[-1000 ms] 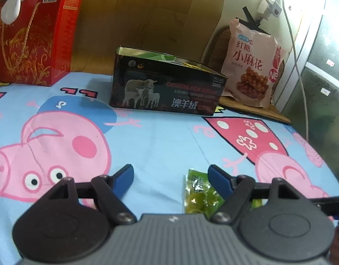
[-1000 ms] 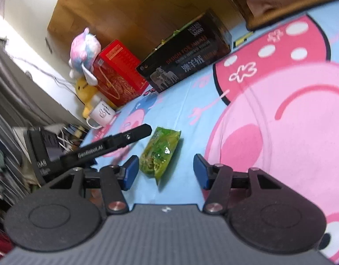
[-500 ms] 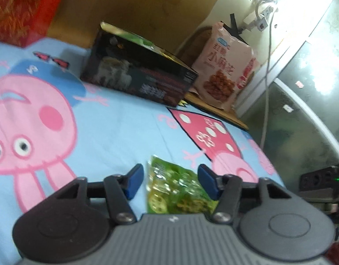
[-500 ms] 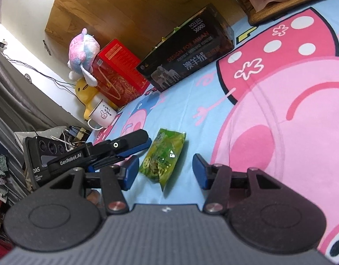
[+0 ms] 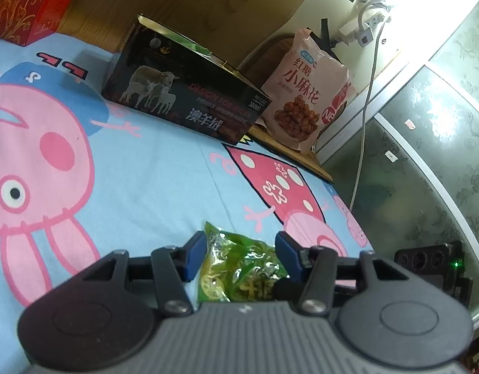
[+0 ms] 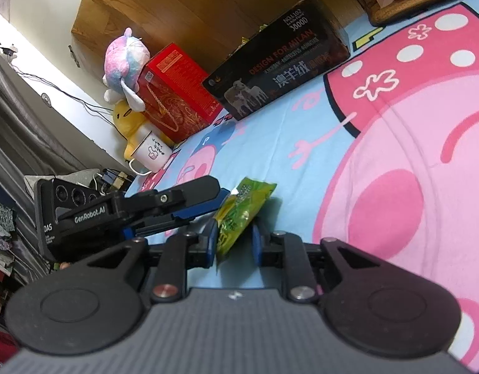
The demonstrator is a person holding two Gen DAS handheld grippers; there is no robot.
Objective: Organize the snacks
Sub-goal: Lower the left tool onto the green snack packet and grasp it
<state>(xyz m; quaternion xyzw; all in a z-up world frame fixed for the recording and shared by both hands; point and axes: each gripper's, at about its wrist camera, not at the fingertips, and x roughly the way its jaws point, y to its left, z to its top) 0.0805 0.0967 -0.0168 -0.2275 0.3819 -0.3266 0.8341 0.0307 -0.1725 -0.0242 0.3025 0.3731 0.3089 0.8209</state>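
Note:
A green snack packet [image 5: 239,265] lies on the cartoon-pig bedsheet [image 5: 146,187], close in front of both cameras. My left gripper [image 5: 241,254] has the packet between its blue pads, which touch both sides, and its jaws are still closing. In the right wrist view the packet [image 6: 239,212] is crumpled and tipped up on edge between the pads of my right gripper [image 6: 233,243], whose jaws are closing on its near end. My left gripper [image 6: 219,194] comes in from the left there and holds the packet's other end.
A black open-topped box with sheep on it [image 5: 189,99] stands at the back by the wooden headboard. A pink snack bag [image 5: 304,93] leans to its right. A red gift box [image 6: 174,93], plush toys [image 6: 124,59] and a white mug [image 6: 152,152] sit at the back left.
Both grippers have narrowed onto the green packet. The left one rolled and swung right until the packet sat between its pads. The packet has tipped up from lying flat.

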